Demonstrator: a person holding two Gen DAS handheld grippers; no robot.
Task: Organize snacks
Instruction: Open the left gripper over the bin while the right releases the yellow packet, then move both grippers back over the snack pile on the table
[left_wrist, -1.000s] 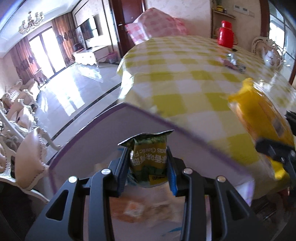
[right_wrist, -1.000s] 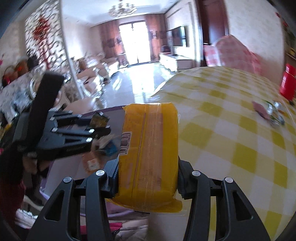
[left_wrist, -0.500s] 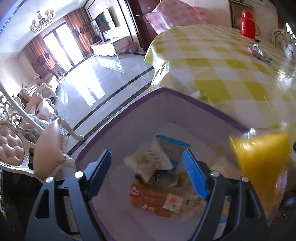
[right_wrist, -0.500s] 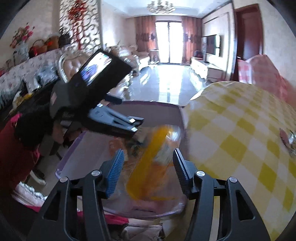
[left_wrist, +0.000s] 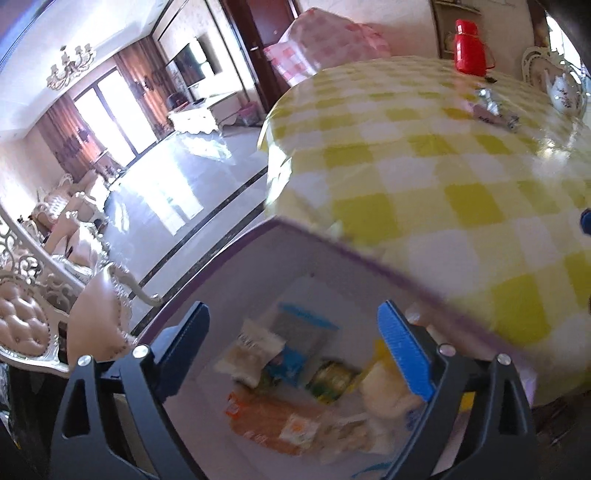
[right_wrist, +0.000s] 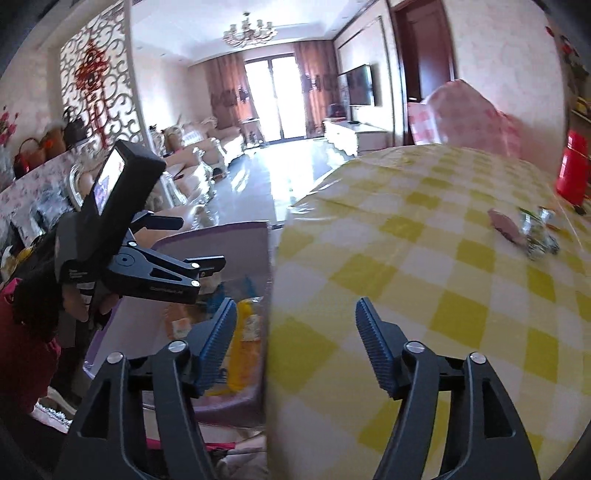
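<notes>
both sets of fingers have just been opening and now stand wide, nothing between them. my left gripper (left_wrist: 291, 343) hangs over the purple bin (left_wrist: 258, 266), where the snacks (left_wrist: 295, 391) lie in a loose heap. my right gripper (right_wrist: 295, 343) sits past the bin's edge, yellow pack (right_wrist: 245, 343) inside. next, i'd say, cross the table (right_wrist: 424, 258) to the wrappers (right_wrist: 524, 232) near the red flask (right_wrist: 572, 173), coming in low and square.

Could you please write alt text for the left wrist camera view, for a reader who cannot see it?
The open left gripper, nothing between its fingers, hangs above a purple-rimmed bin holding loose snack packets. The bin stands against a table with a yellow checked cloth carrying a red flask; a bright living room lies beyond.
</notes>
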